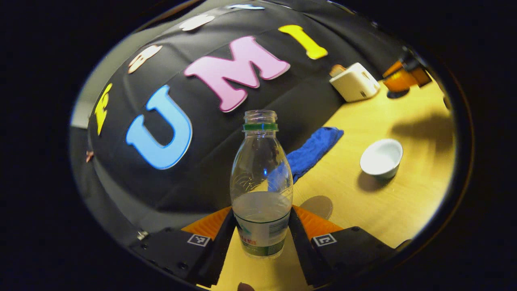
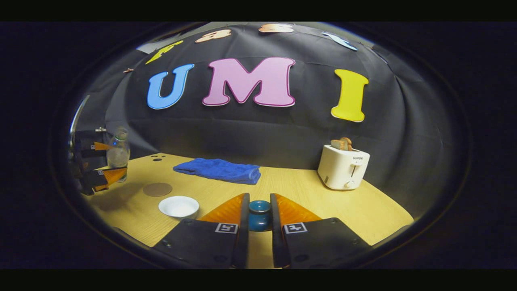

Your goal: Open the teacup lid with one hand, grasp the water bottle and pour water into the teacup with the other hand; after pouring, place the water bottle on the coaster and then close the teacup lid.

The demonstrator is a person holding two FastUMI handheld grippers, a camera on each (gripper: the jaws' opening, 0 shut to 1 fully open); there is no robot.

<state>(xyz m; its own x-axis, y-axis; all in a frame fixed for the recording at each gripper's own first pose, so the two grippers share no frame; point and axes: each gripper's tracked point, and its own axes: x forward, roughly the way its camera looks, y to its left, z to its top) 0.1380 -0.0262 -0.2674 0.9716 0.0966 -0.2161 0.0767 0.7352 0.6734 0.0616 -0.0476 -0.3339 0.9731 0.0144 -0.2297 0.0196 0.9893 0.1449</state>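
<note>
Presently, item by item. Left gripper (image 1: 261,226): both fingers press the lower body of the water bottle (image 1: 261,190), which stands upright, uncapped, roughly a third full; its base is cut off from sight between the fingers, so whether it rests on the table (image 1: 404,210) cannot be told. Seen from the right gripper view, the same bottle (image 2: 118,152) sits at the far left edge, clamped, its lower part hidden by the fingers.

Right gripper (image 2: 258,216): fingers close on either side of the blue teacup lid (image 2: 259,212); only its knob and upper dome are visible, the underside hidden.

Teacup (image 1: 381,157): white, lidless, on the table; contents hard to make out. Also at (image 2: 178,206).

Coaster (image 1: 319,206): brown disc, partly hidden behind a left finger; bare at (image 2: 157,189), between bottle and teacup.

Blue towel (image 2: 220,169): folded, near the wall.

Toaster (image 2: 342,166): white, bread in its slots.
</note>
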